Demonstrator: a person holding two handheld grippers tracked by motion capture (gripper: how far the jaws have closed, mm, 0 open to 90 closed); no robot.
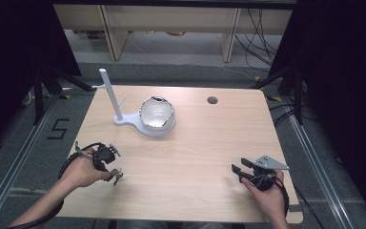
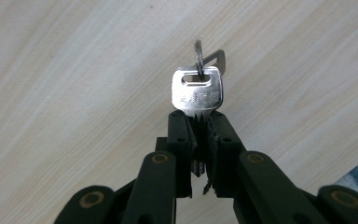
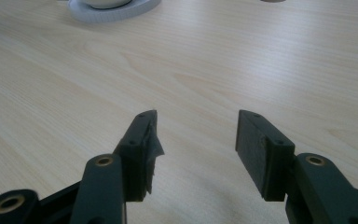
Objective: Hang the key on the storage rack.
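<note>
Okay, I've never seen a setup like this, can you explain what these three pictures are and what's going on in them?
A person sits at a wooden table with a hand-held gripper, a two-jaw clamp, in each hand. The high view looks down from above. The other two come from small cameras riding on the grippers, looking along their black jaws. The left gripper is shut on a silver key, held by its blade; a ring through its head carries a second key. The right gripper is open and holds nothing. Farther back on the table stands a white stand with an upright post and a shiny bowl on its base.
</note>
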